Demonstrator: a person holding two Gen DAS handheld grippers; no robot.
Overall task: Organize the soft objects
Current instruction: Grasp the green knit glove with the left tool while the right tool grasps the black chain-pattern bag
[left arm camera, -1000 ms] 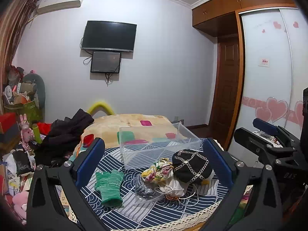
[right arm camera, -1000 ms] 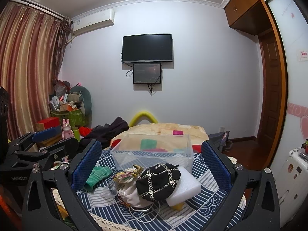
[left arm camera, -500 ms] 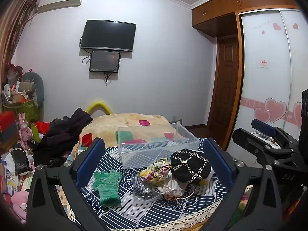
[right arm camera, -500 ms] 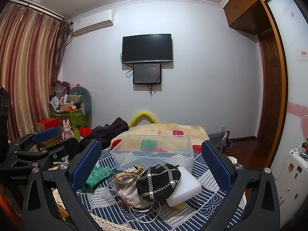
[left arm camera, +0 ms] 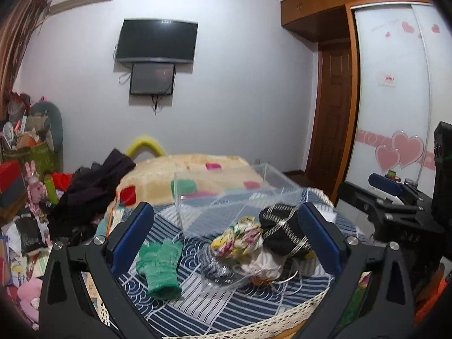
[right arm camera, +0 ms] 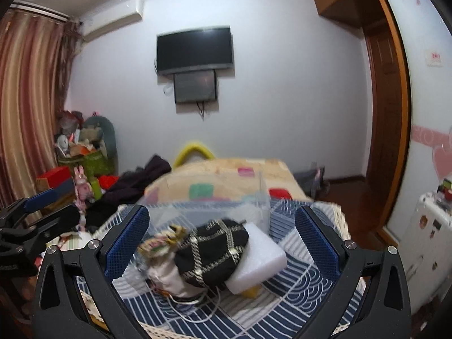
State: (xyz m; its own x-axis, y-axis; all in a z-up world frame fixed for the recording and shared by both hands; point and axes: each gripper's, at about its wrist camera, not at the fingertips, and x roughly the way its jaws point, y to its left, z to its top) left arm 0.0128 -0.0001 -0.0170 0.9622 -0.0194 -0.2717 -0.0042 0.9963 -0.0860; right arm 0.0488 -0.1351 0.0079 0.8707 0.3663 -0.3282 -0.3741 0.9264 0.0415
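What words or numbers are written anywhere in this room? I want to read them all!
None can be read.
Door sticker: red print, too small.
Door top: faint script, too pale.
Right gripper's arm: raised letters, too dark.
Left gripper's arm: small letters, blurred.
Suitcase stickers: too small.

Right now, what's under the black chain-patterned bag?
The black chain-patterned bag lies on a white foam block and a white cloth pouch. Something yellow shows beneath the foam; anything else is covered.
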